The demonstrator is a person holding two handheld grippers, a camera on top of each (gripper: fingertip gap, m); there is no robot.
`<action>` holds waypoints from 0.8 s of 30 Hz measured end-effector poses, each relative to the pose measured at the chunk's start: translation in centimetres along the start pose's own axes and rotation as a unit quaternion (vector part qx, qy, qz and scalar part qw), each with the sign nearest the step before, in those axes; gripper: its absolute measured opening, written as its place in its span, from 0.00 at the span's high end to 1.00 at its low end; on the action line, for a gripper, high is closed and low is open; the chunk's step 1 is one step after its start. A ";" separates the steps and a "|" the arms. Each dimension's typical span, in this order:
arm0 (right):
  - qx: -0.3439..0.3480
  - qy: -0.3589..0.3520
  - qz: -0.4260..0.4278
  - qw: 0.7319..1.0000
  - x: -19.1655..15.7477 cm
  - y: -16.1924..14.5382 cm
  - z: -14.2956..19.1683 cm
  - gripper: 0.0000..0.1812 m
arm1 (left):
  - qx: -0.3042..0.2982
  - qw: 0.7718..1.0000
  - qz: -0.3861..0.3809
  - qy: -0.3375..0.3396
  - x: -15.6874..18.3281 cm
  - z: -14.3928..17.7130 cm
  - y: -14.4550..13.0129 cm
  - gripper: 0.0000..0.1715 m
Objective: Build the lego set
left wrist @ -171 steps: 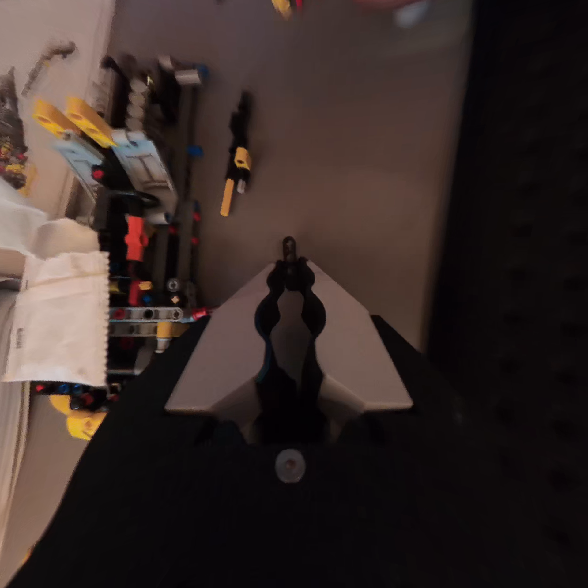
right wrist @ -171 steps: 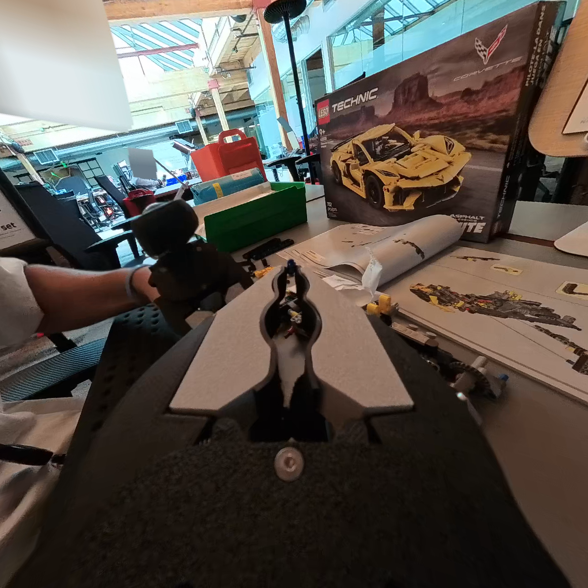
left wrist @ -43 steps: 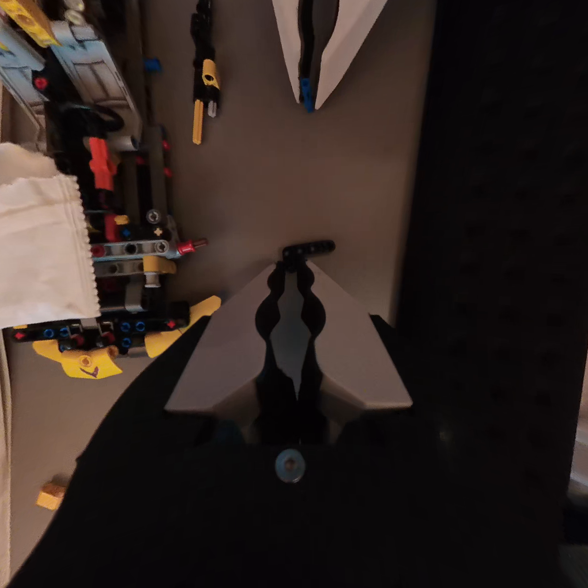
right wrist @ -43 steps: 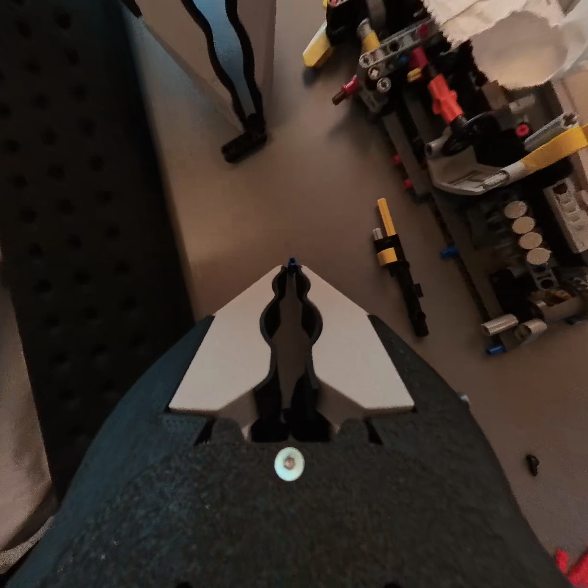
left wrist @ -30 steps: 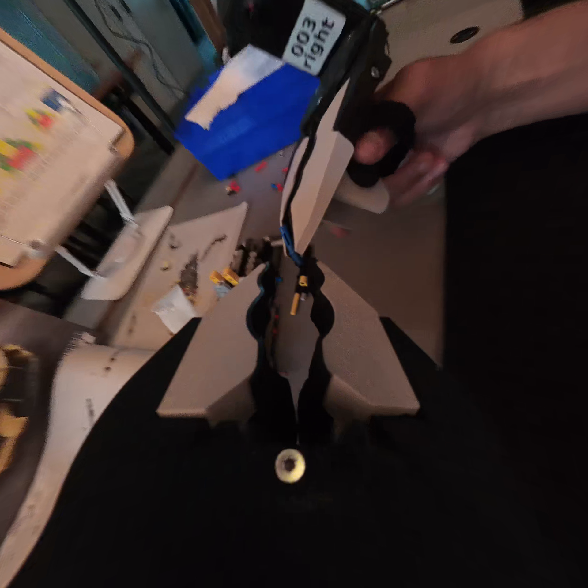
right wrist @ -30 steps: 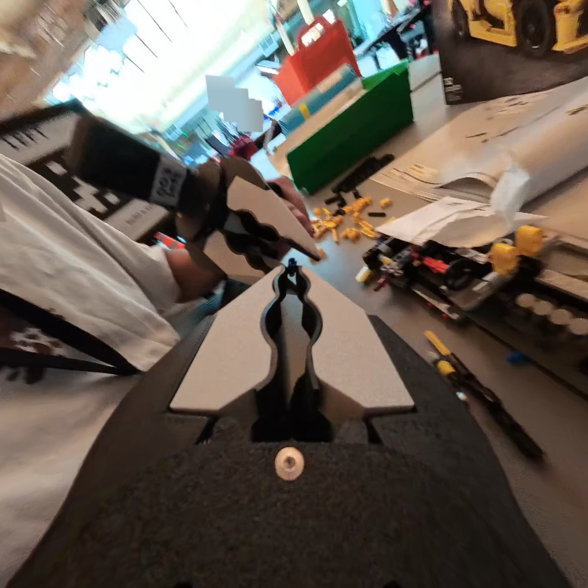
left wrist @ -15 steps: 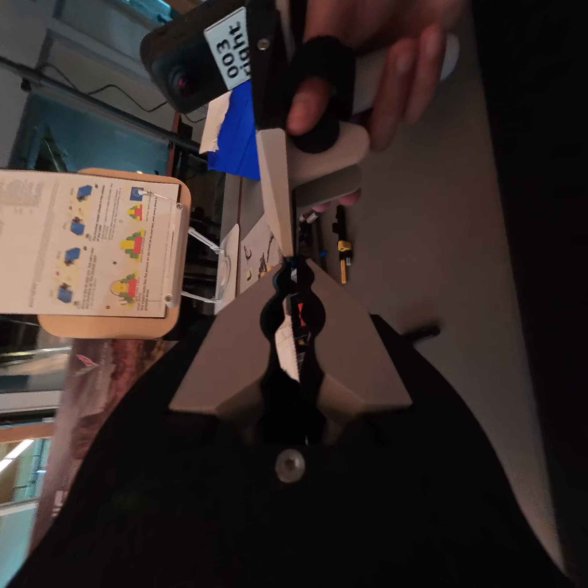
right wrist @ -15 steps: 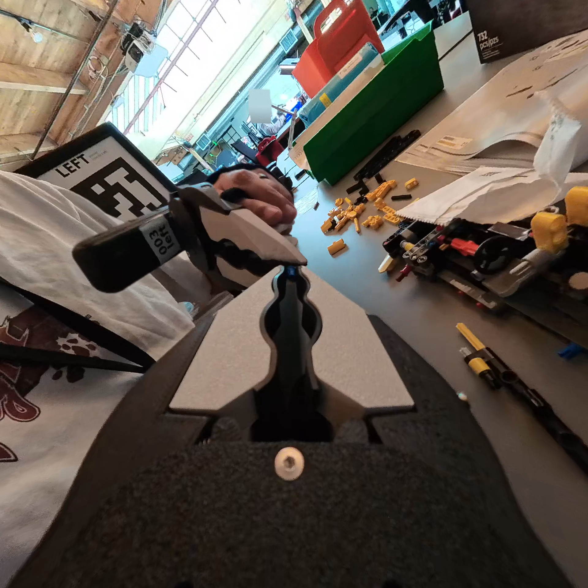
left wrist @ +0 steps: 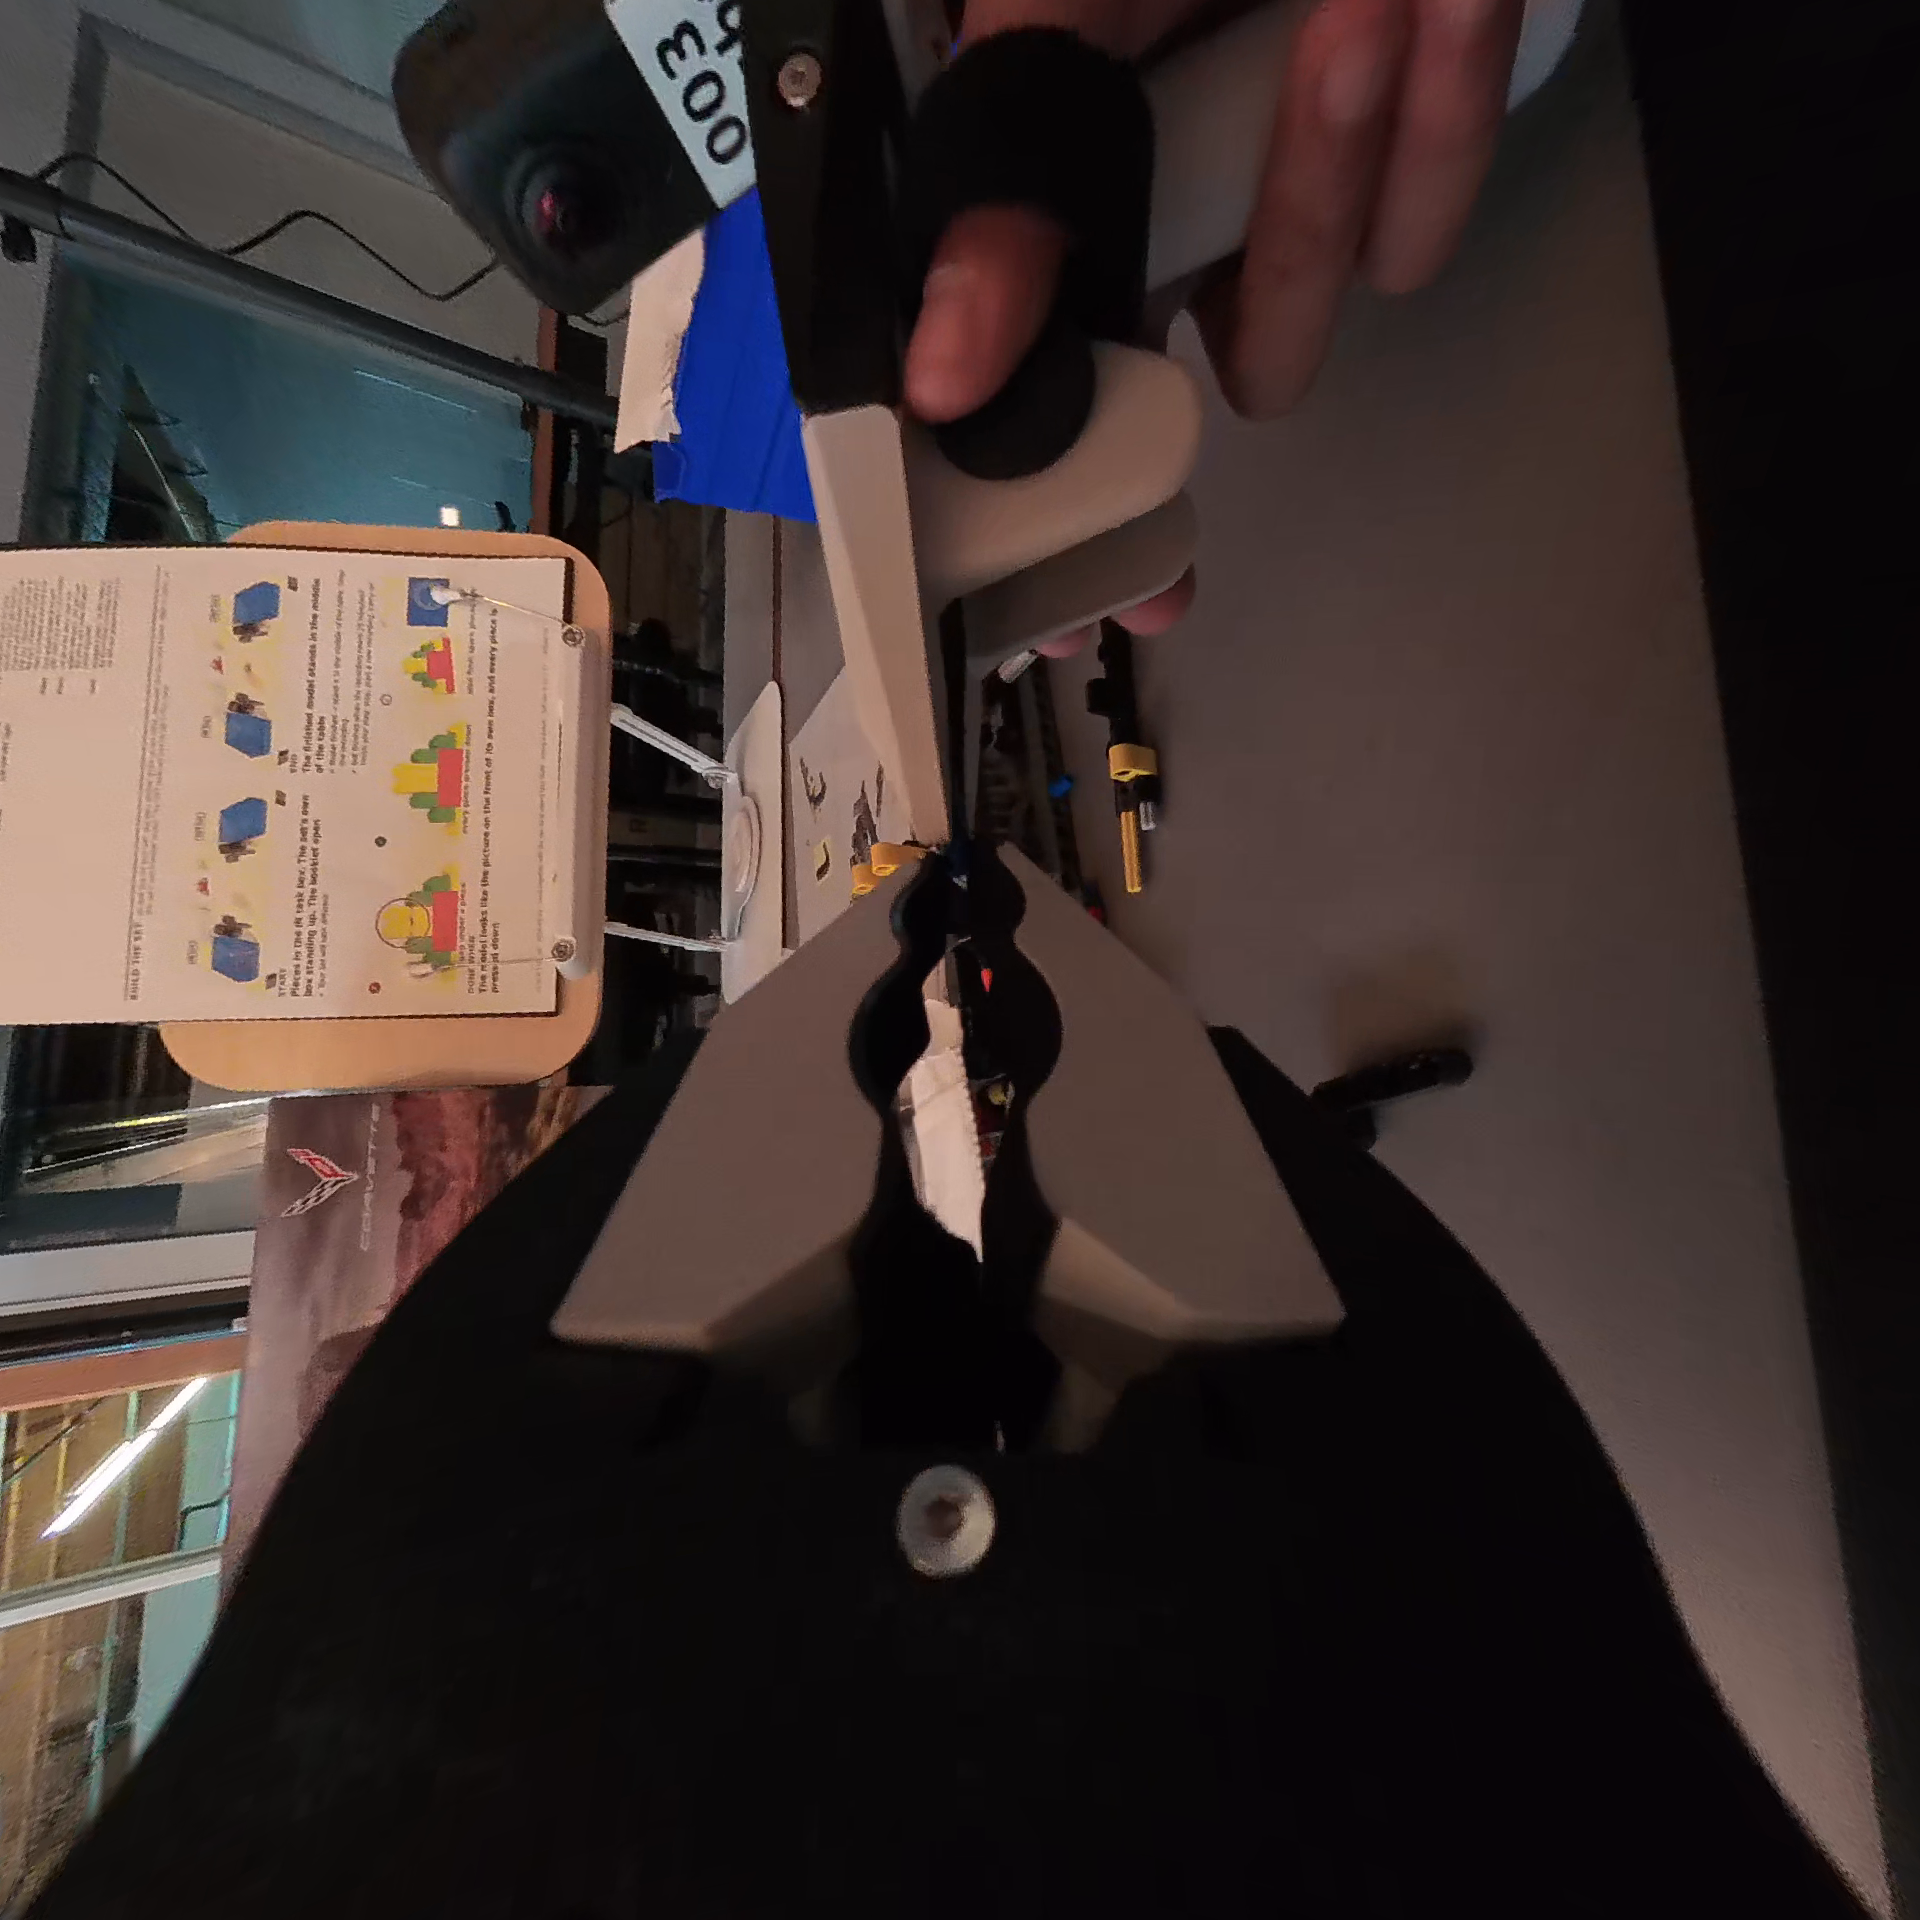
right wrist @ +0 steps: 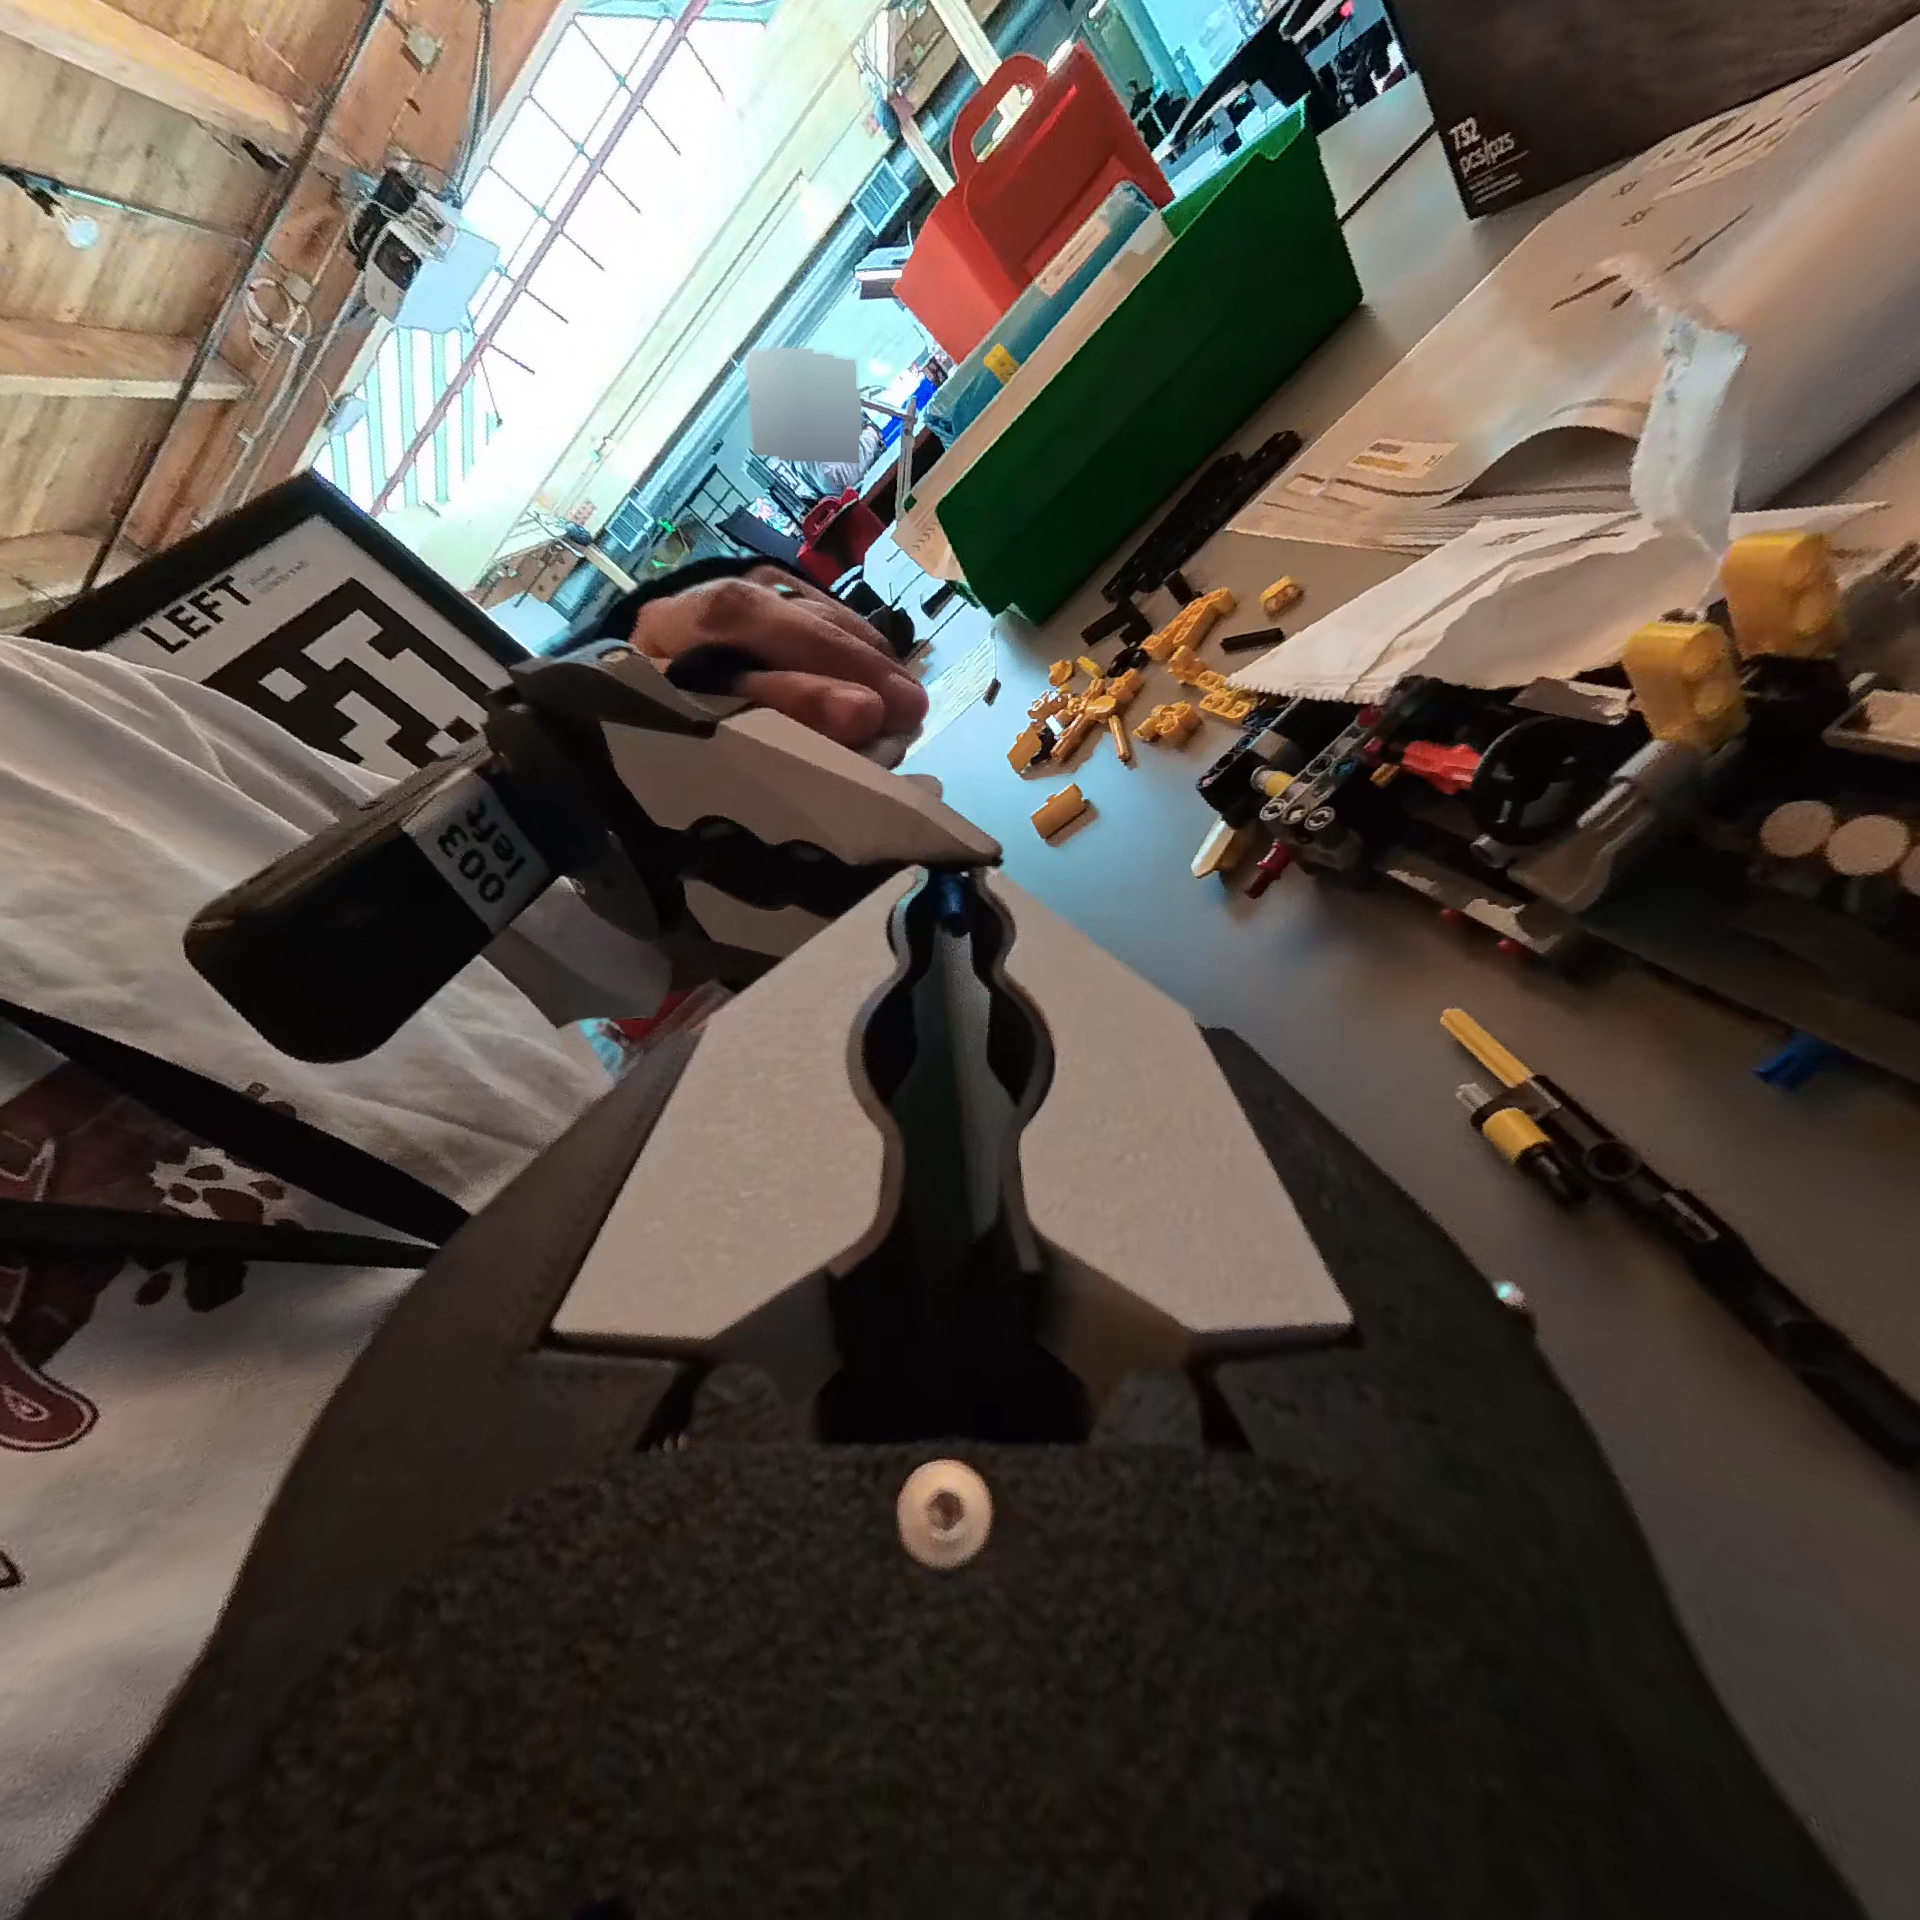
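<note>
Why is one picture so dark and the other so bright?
Left wrist view: dim and brownish, the grey table in shade, the near hand slightly blurred. Right wrist view: glaring windows wash out, lighting the yellow pieces clearly; straight lines bend at the edges.

My fingers [right wrist: 1143,1164] are pale grey wedges with wavy black inner edges, set in a rough black body with one silver screw [right wrist: 943,1509]. The left gripper [right wrist: 961,854] has a black camera with a white label. I wear a white shirt [right wrist: 156,790] with maroon print.
</note>
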State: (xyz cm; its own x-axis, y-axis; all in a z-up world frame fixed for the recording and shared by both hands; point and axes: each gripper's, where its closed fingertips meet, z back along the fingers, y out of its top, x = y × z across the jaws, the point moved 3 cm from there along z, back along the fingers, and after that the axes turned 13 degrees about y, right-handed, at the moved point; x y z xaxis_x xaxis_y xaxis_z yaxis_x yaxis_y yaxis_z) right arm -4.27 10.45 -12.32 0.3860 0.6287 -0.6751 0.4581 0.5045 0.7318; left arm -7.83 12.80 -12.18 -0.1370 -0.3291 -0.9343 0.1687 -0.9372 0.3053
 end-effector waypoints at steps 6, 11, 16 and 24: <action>-0.020 -0.024 0.008 0.999 0.2 0.0 0.0 0.98 | -0.009 1.000 -0.024 0.006 0.1 -0.2 -0.1 1.00; -0.031 -0.032 0.036 0.998 0.3 0.3 0.2 0.98 | -0.019 1.000 -0.006 0.019 -0.1 -0.4 -0.1 0.99; -0.035 -0.080 0.084 0.993 0.7 0.5 1.6 0.98 | -0.098 0.960 0.213 -0.153 1.5 1.4 -4.3 0.92; -0.102 -0.183 0.196 0.958 1.7 -0.9 2.0 0.98 | -0.203 0.858 0.265 -0.390 5.6 2.7 -6.9 0.90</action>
State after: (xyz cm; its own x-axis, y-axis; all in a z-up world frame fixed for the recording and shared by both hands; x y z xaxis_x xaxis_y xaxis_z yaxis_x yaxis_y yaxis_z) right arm -2.47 9.85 -14.32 0.7680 0.5631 -0.3052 0.0695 0.4004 0.9137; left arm -12.43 17.15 -19.04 -0.5215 -0.8221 -0.2286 0.7132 -0.5670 0.4121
